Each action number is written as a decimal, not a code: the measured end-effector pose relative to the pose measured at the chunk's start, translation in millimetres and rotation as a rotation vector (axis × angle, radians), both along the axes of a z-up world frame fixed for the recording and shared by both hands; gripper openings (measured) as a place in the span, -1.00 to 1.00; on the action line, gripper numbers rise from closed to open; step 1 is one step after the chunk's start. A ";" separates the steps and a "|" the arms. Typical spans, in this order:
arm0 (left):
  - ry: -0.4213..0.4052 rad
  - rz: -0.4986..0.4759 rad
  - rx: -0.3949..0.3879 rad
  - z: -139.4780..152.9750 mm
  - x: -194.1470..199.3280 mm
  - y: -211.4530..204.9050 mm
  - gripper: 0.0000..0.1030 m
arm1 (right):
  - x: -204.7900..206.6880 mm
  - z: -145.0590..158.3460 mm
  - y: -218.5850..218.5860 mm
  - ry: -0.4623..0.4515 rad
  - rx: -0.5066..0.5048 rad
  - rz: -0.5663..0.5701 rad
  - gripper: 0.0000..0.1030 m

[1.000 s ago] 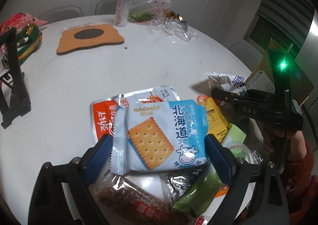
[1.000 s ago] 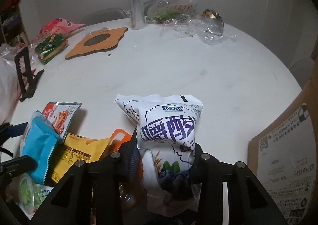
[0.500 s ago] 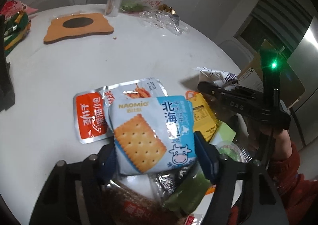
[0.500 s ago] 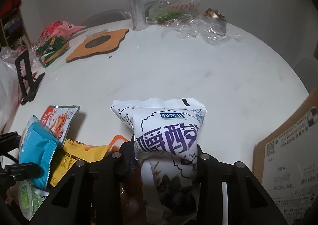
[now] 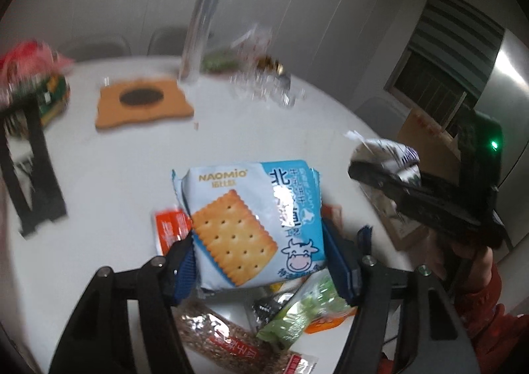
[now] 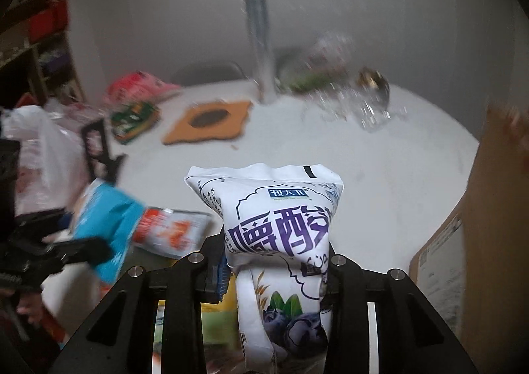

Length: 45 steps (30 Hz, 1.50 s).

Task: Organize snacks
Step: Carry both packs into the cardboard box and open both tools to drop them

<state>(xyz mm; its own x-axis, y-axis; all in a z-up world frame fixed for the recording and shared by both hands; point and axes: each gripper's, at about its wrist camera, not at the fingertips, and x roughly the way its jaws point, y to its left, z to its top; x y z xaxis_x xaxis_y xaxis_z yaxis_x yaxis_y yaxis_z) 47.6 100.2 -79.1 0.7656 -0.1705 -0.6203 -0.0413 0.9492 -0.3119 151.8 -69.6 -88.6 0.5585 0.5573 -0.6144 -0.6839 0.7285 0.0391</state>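
Blue NAOMIO cracker pack (image 5: 251,218) in left claw (image 5: 261,258), white blueberry pouch (image 6: 281,241) in right claw (image 6: 274,271)

Cracker pack (image 5: 251,218) above snack pile (image 5: 264,324) on table (image 5: 132,155); mat (image 5: 142,103) behind, cardboard box (image 6: 489,208) to the right.

We read "NAOMIO" and "北海道" on the blue cracker pack (image 5: 254,222). The white pouch (image 6: 274,218) shows large purple characters, "嚼酸", partly hidden.

A round white table (image 5: 271,129) is standing before a pale wall (image 6: 363,10); grey chairs (image 5: 96,46) are sitting behind it, a dark window (image 5: 439,76) showing at right.
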 end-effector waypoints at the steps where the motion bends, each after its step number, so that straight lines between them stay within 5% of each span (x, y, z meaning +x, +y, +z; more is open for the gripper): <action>1: -0.021 0.000 0.016 9.9 -2.6 -1.0 0.24 | -6.1 7.3 -0.7 -0.011 0.011 0.015 -0.40; 11: -0.233 -0.107 0.099 124.6 -9.0 -47.7 0.24 | -60.5 95.3 -43.6 -0.118 0.104 0.125 -0.40; 21: -0.287 -0.367 0.137 183.7 32.1 -160.5 0.24 | -50.9 124.7 -145.4 -0.184 0.124 -0.053 -0.40; 27: -0.172 -0.502 0.156 168.1 76.1 -223.2 0.24 | -15.1 101.8 -192.6 -0.092 0.126 -0.149 -0.40; 33: 0.001 -0.598 0.201 146.3 123.8 -273.0 0.25 | 21.0 75.5 -208.3 0.042 0.096 -0.128 -0.40; 45: 0.206 -0.602 0.305 118.3 169.6 -312.4 0.25 | 70.6 37.6 -184.9 0.181 -0.055 -0.111 -0.39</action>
